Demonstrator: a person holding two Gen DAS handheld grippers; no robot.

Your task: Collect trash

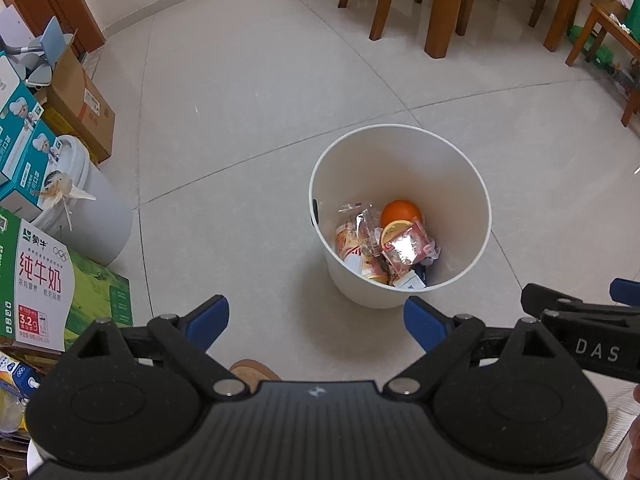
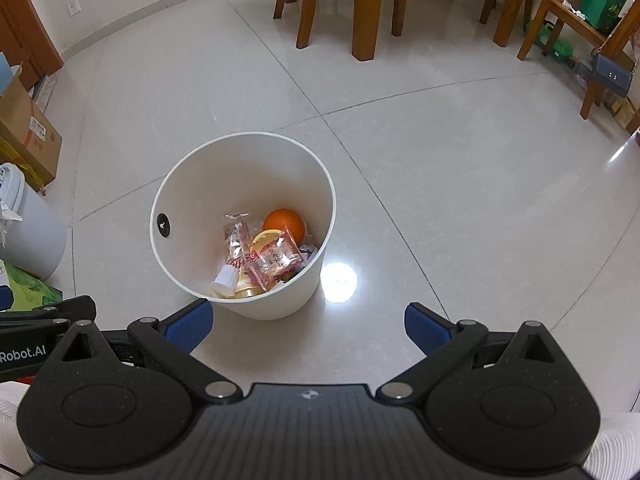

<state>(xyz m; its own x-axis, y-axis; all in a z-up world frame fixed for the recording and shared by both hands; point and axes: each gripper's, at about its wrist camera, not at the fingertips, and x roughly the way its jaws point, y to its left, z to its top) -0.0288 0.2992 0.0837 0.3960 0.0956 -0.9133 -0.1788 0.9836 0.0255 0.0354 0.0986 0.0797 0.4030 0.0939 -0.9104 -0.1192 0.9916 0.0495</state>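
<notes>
Bare tiled floor (image 2: pixel 440 168) around white bin (image 2: pixel 192 184), both claws spread, empty.

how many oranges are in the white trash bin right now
1. The orange lies at the far side of the bin, behind the snack wrappers. More could be hidden under the trash.

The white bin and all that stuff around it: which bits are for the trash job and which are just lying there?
For the job: white bin, orange, snack wrapper, both open tongs.

Just lying about: milk carton box, cardboard box, chairs, white bucket.
</notes>
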